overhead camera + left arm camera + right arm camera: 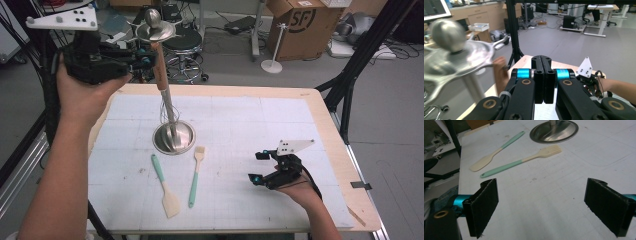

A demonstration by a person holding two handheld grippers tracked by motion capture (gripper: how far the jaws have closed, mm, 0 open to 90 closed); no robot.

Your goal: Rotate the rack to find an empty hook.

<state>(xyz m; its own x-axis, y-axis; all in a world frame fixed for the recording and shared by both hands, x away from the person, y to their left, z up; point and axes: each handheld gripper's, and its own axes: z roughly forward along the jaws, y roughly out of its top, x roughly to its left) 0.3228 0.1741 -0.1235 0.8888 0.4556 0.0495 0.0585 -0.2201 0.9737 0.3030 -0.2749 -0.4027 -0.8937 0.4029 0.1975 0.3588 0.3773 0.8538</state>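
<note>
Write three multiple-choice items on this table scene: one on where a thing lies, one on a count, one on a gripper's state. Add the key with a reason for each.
1. Where does the brush lie?
A. On the table between the spatula and the right gripper
B. Hung on the metal stand
C. On the floor

2. How many teal-handled utensils lie flat on the table?
A. One
B. Two
C. Four

3. How do the right gripper's jaws stand?
A. Shut on the brush
B. Shut on nothing
C. Wide open

Key:
1. A, the high view shows the brush flat on the mat, with the spatula on one side and the right gripper on the other.
2. B, the spatula and the brush are the two there.
3. C, the right gripper view shows its two pads far apart with bare mat between.
</note>
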